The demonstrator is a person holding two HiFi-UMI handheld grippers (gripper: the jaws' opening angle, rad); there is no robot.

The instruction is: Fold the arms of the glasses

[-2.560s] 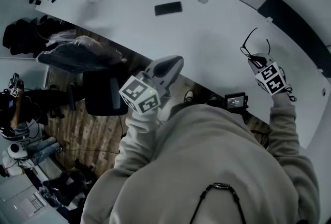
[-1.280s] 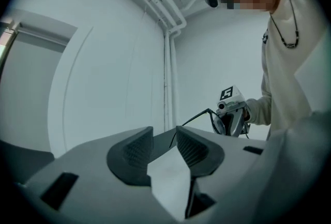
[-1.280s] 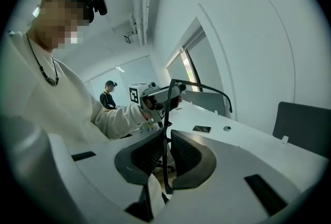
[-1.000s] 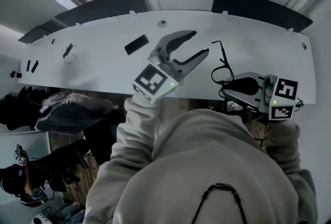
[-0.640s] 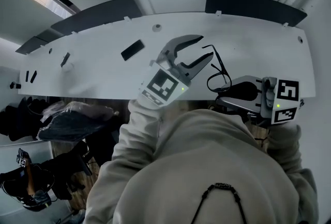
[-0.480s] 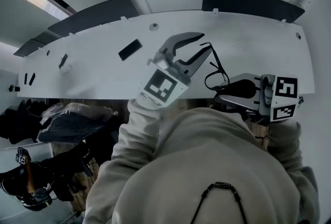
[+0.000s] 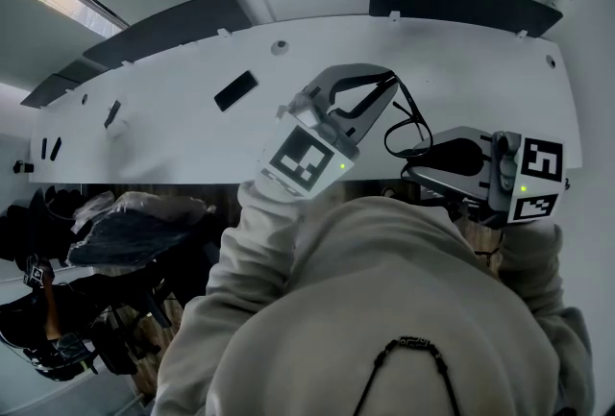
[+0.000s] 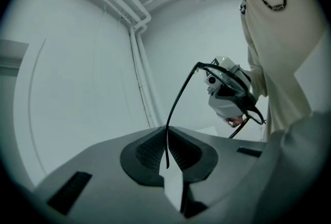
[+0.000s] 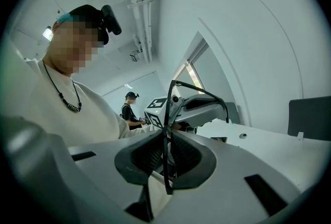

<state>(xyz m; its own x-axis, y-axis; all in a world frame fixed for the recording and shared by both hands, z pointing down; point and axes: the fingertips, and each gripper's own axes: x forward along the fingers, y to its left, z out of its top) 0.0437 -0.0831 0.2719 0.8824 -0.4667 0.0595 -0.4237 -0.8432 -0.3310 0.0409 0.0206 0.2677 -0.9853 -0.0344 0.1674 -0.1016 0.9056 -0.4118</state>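
Observation:
Thin black glasses hang in the air over the white desk, held between both grippers. My right gripper is shut on the frame end; in the right gripper view the rim runs upright between its pads. My left gripper reaches in from the left. Its jaws have just been closing, and they now pinch the tip of one arm of the glasses. In the left gripper view that arm runs up from the pads towards the right gripper. The other arm sticks out free.
A flat black device and a small item lie on the desk's left part. Dark panels stand behind the desk. A dark bag lies below the desk edge. Another person stands far off in the right gripper view.
My left gripper came over from the left with its jaws wide and shut them on the arm of the glasses. My right gripper kept its hold and rose slightly.

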